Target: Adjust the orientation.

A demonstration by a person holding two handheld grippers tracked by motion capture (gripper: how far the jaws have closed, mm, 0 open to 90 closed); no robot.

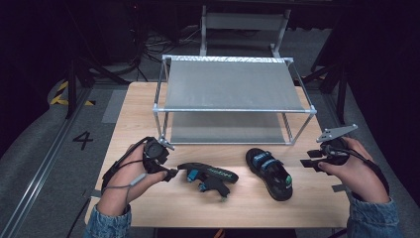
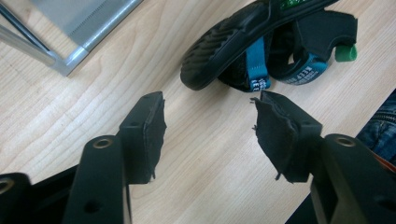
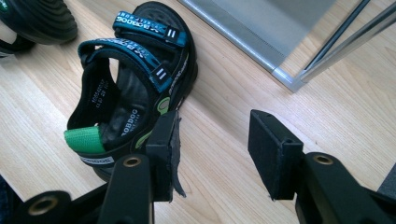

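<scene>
Because both sandals lie before the rack (image 1: 233, 89) near the table's (image 1: 317, 198) front edge, the left gripper (image 1: 171, 173), jaws wide and empty, nears the tipped sandal (image 1: 208, 177), while the right gripper (image 1: 309, 159), equally wide, waits beside the upright sandal (image 1: 270, 173).

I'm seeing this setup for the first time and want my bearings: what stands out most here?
Two black sandals with blue straps lie on the wooden table: one tipped on its side by the left hand-held gripper, one upright nearer the right hand-held gripper. Behind them stands a two-level metal rack. Both grippers are open and hold nothing.
</scene>
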